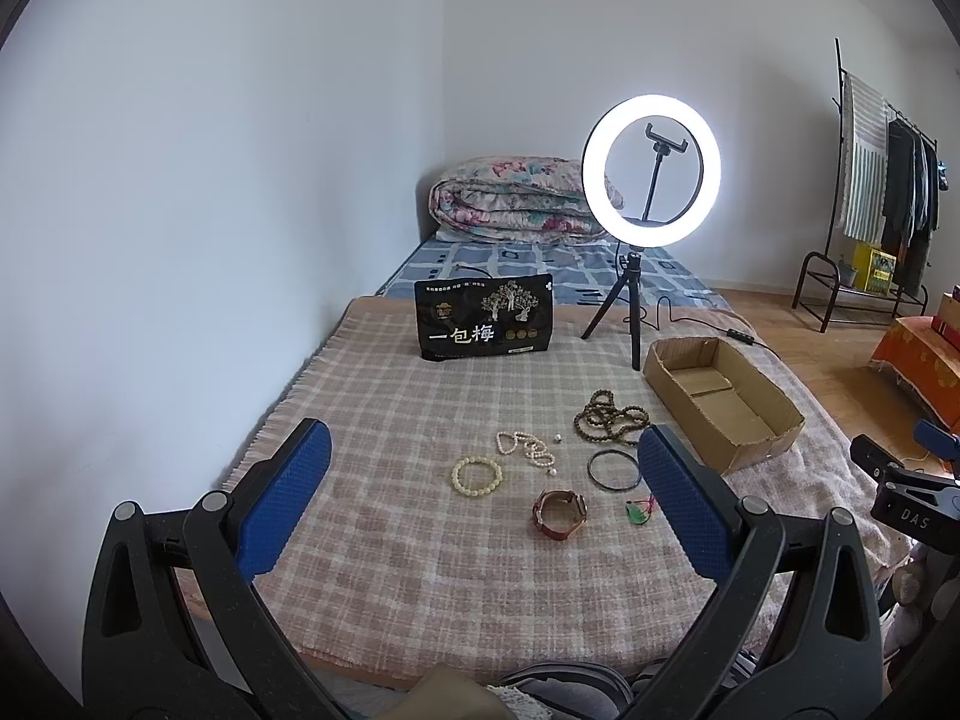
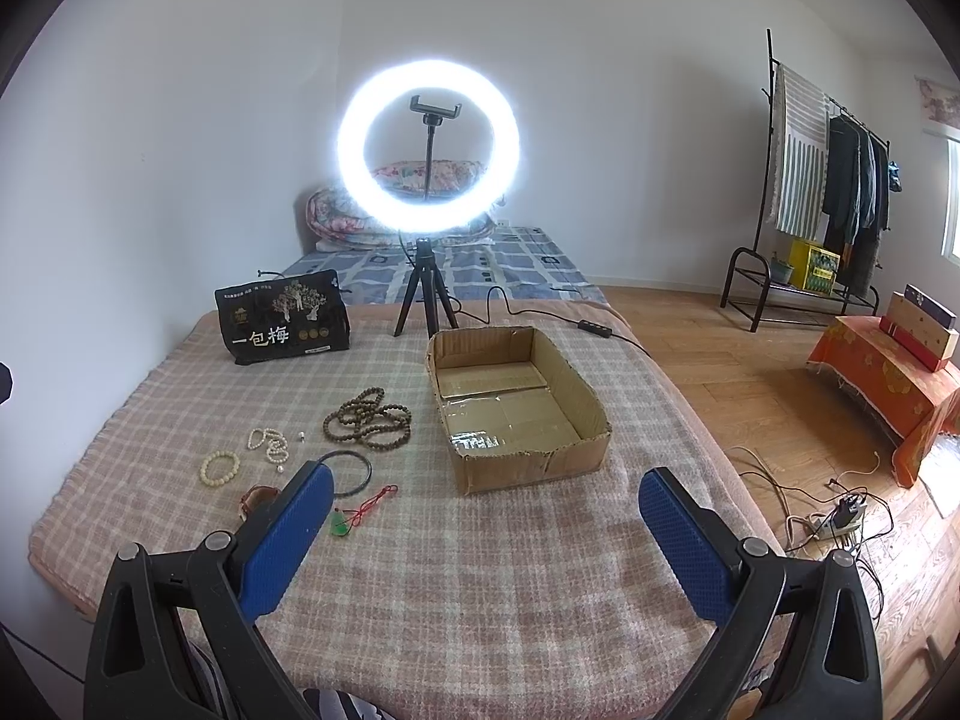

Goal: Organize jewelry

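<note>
I see the checked blanket (image 2: 480,570) spread across the bed, the empty cardboard box (image 2: 591,417) toward its right, and the jewelry left of it: brown beads (image 1: 612,417), pearls (image 1: 528,450), watch (image 1: 559,515). My left gripper (image 1: 480,483) and right gripper (image 2: 486,525) hover released, holding nothing.

Pink-plaid blanket (image 1: 420,396) — blue fingers (image 1: 306,480), brown box (image 1: 750,420)

lit ring light (image 2: 428,147) on tripod, black snack bag (image 2: 283,324), folded quilt (image 1: 516,198), clothes rack (image 2: 828,180)
</note>
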Demonstrator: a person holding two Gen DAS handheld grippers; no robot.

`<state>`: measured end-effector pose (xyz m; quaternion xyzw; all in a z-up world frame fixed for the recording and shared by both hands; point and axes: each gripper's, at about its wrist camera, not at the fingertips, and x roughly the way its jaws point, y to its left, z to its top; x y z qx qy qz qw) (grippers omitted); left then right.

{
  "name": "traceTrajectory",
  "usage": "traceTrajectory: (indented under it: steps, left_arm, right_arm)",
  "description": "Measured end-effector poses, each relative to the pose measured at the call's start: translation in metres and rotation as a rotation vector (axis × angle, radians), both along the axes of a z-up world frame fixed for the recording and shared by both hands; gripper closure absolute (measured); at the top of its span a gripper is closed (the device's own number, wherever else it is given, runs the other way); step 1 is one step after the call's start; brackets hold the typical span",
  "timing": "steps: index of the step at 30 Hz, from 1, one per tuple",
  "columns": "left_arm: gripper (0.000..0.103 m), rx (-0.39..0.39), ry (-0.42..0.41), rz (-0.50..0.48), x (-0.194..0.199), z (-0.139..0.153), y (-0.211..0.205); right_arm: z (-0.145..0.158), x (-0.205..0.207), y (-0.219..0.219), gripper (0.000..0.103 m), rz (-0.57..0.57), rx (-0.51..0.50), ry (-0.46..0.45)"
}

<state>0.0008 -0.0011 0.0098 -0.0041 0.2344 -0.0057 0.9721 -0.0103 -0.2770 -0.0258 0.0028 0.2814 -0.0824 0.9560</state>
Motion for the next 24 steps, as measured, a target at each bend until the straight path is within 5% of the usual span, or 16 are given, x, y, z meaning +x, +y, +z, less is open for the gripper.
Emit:
traceTrajectory:
  steps: [24]
  left_arm:
    - [0.000, -0.004, -0.001, -0.001, -0.0006, 0.0003, 0.0013]
  right_arm:
    - [-0.0020, -0.0004, 0.0019, 0.000, 0.005, -0.001, 0.009]
